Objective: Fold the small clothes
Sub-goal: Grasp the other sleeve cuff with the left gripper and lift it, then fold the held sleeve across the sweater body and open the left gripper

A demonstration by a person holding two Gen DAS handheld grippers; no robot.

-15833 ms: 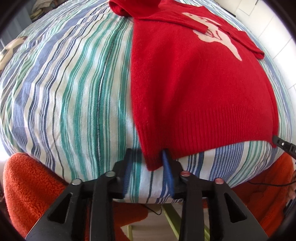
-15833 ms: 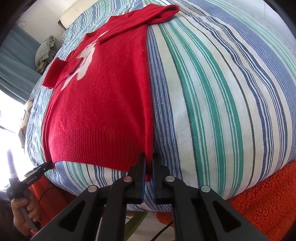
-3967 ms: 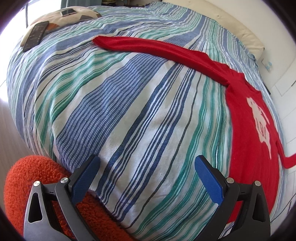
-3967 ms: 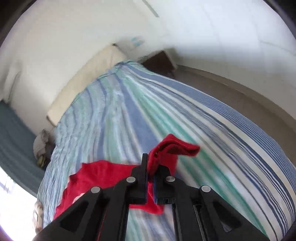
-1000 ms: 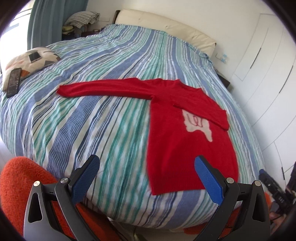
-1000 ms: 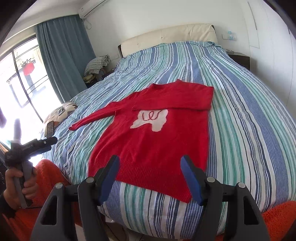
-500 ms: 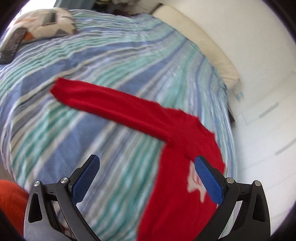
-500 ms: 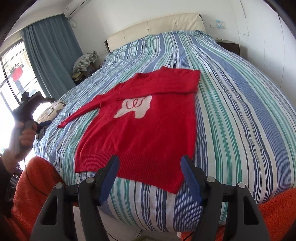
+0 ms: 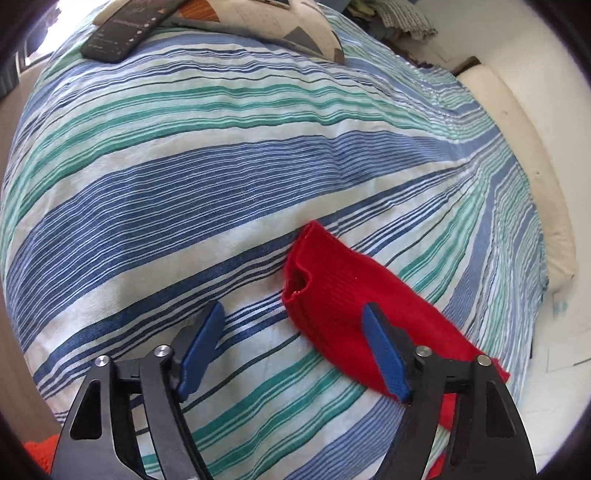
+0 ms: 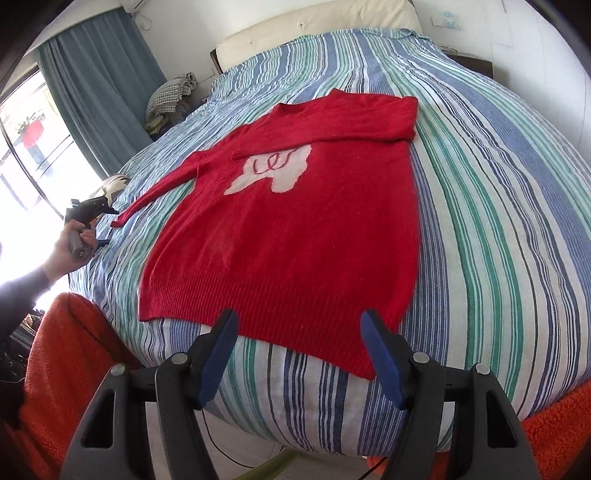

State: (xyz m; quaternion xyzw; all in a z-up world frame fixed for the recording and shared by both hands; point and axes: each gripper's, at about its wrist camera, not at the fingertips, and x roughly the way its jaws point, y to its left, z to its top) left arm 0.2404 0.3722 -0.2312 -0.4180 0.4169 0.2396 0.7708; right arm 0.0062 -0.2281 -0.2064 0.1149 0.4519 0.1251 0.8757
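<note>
Both tongs are unclenched and hold nothing. Left gripper (image 9: 291, 347) has just been narrowing its jaws; they straddle bare striped bedspread (image 9: 184, 192), with the red sweater (image 10: 295, 229)'s sleeve cuff (image 9: 306, 273) just inside its right finger, apparently untouched. Right gripper (image 10: 299, 354) hovers over the sweater's hem at lower centre of its frame. A remote (image 9: 125, 29) lies on a cushion (image 9: 280, 26) at upper left.
</note>
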